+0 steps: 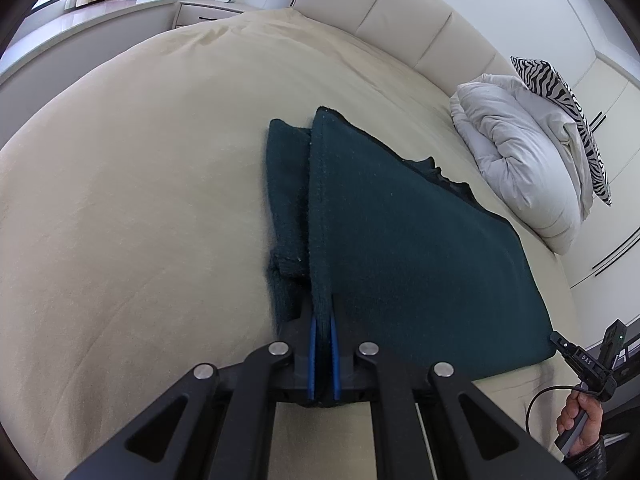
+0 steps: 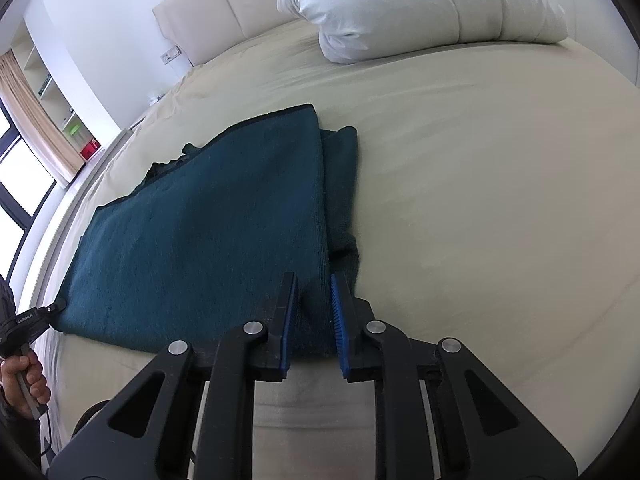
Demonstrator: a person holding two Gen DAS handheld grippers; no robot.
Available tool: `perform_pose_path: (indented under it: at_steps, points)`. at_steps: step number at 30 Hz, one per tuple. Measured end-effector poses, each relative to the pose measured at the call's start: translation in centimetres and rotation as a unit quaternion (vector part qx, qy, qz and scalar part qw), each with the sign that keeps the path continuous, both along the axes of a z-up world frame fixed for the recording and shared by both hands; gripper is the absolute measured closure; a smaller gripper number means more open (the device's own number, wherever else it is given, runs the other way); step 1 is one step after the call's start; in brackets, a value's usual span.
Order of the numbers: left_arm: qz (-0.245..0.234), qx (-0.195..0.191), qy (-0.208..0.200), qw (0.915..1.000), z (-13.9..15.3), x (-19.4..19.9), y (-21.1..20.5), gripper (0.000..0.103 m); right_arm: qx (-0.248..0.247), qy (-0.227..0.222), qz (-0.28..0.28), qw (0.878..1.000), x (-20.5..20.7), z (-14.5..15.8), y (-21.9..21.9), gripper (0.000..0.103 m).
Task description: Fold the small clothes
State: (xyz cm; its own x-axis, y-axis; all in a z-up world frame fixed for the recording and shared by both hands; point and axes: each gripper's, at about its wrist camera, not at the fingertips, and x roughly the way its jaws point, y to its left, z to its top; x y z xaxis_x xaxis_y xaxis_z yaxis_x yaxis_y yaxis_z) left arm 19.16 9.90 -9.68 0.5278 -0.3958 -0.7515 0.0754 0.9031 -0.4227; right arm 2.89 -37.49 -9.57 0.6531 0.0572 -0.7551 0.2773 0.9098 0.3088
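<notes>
The left wrist view shows one zebra-striped pillow [image 1: 568, 120] atop one white duvet [image 1: 520, 160], and the left gripper [image 1: 323, 320] pinching the near left corner of the one dark green garment [image 1: 400, 240] flat on the cream bed [image 1: 140, 180]. The right wrist view shows one window [image 2: 16, 184] and shelves [image 2: 52, 92] instead, and the right gripper [image 2: 314, 296] has its blue pads [image 2: 340, 320] a little apart around the garment's near right corner, pads not visibly pressing.

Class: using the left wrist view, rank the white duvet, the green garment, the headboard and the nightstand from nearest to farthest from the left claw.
1. Green garment, in the left claw.
2. White duvet, right.
3. Headboard, behind the bed.
4. Nightstand, far top left.
</notes>
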Motion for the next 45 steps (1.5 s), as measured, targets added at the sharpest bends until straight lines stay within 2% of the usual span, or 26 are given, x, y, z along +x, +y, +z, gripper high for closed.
perform_pose_path:
  at_steps: [2, 4, 5, 9, 13, 17, 25, 39, 45]
  points:
    - [-0.001, 0.002, 0.000, 1.0000, 0.0, 0.1, -0.1, 0.096, -0.003, 0.000, 0.004, 1.000, 0.1, 0.2, 0.1, 0.087]
    - [-0.002, 0.006, -0.001, 1.0000, 0.1, 0.1, -0.1, 0.096, -0.018, 0.004, 0.006, 1.000, 0.1, 0.4, 0.4, 0.097]
    - [-0.003, 0.009, -0.003, 0.9999, 0.2, 0.0, -0.1, 0.096, -0.025, 0.006, 0.006, 1.000, 0.0, 0.5, 0.6, 0.098]
    - [-0.010, 0.026, -0.012, 0.9995, 0.7, -0.4, -0.4, 0.097, -0.049, -0.002, 0.007, 0.999, -0.7, 1.2, 1.2, 0.098]
    - [-0.020, 0.043, -0.014, 0.9988, 0.3, -0.8, -0.4, 0.097, -0.039, 0.002, -0.001, 0.999, -1.7, 0.6, 0.8, 0.098]
    - [-0.018, 0.033, -0.009, 0.9992, -0.3, -0.9, 0.2, 0.097, -0.018, 0.013, -0.011, 1.000, -2.6, -0.7, 0.3, 0.099]
    - [-0.018, 0.021, -0.009, 0.9996, -0.5, -1.3, 0.9, 0.097, -0.005, 0.015, -0.021, 1.000, -3.6, -1.5, 0.4, 0.099]
    - [-0.011, -0.003, -0.005, 0.9999, -1.1, -2.7, 1.4, 0.097, -0.028, 0.032, -0.010, 0.999, -3.3, -1.2, 1.2, 0.099]
    - [-0.011, 0.006, -0.003, 0.9999, -1.3, -2.6, 1.0, 0.097, -0.028, 0.037, -0.009, 0.999, -3.0, -1.8, 1.0, 0.099]
